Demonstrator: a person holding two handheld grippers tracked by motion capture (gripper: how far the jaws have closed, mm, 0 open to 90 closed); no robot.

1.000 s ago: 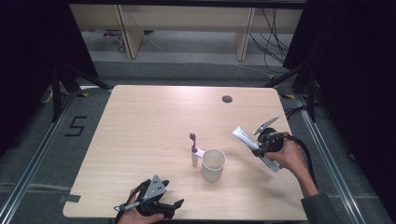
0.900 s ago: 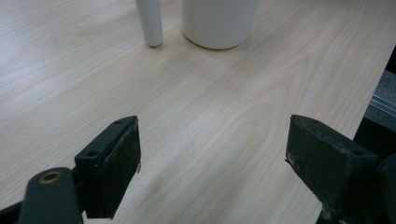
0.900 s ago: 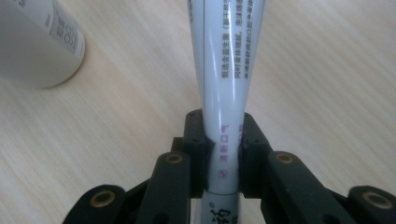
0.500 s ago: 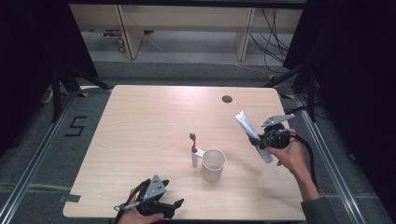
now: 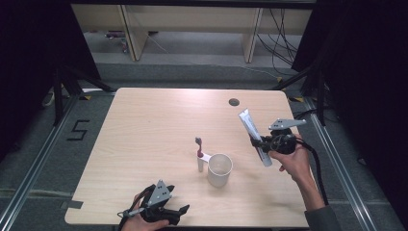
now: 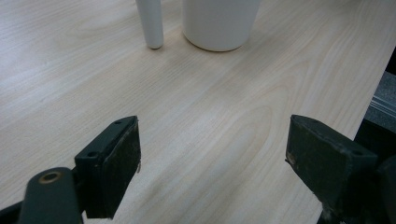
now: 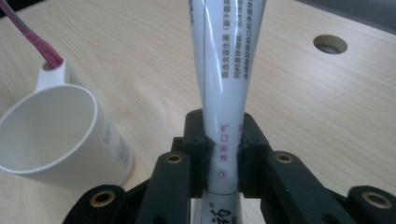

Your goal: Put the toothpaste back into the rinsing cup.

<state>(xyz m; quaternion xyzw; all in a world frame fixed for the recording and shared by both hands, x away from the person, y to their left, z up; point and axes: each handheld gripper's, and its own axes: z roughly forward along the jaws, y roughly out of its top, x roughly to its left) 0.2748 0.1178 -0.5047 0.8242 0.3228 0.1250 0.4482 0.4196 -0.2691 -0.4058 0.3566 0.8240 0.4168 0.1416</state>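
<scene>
Currently lifting: toothpaste tube (image 5: 253, 137) clamped at mid-length in right gripper (image 5: 260, 143), clear of table (image 5: 154, 120) near right edge. Left gripper (image 5: 179, 211) wide, empty, at front edge. Next, probably: lower tube into white cup (image 5: 220, 169) beside toothbrush (image 5: 199, 153).

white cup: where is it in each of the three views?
High view: white cup at table centre, right of the toothbrush holder.
Left gripper view: cup base at top centre, beyond the open jaws.
Right gripper view: left side, tilted in frame.
Shared landmark: the toothbrush holder beside it.
</scene>
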